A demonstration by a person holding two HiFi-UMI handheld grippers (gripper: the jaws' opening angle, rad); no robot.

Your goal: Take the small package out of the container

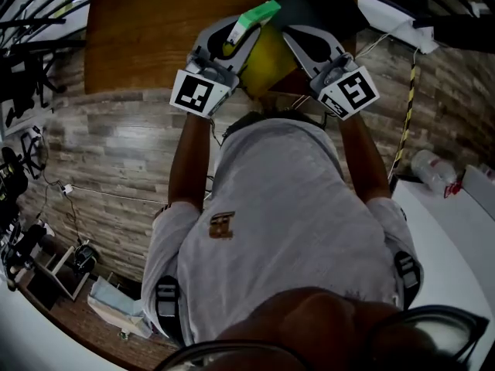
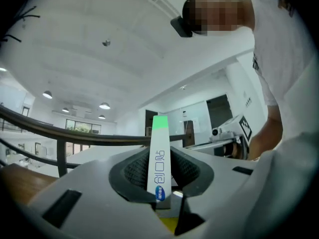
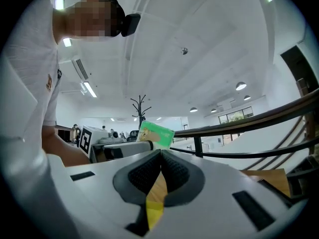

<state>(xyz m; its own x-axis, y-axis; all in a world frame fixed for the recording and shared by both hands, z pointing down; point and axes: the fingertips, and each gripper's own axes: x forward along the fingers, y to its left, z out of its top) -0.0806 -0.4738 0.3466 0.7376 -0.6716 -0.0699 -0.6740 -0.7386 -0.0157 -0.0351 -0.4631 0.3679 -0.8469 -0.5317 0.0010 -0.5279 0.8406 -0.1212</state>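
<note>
The left hand-held gripper (image 1: 237, 45) clamps the small package (image 2: 159, 156), long axis along its jaws, just beside the yellow container (image 1: 271, 62), which the right hand-held gripper (image 3: 160, 159) pinches.

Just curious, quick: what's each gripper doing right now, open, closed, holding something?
Left gripper: closed on the small box.
Right gripper: closed on the yellow bag.

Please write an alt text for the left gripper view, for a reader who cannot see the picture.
The left gripper is closed on a slim white package with a green top end, which stands upright between its dark pads. Behind it are a dark railing, a white ceiling with lamps, and at the right the person's forearm.
</note>
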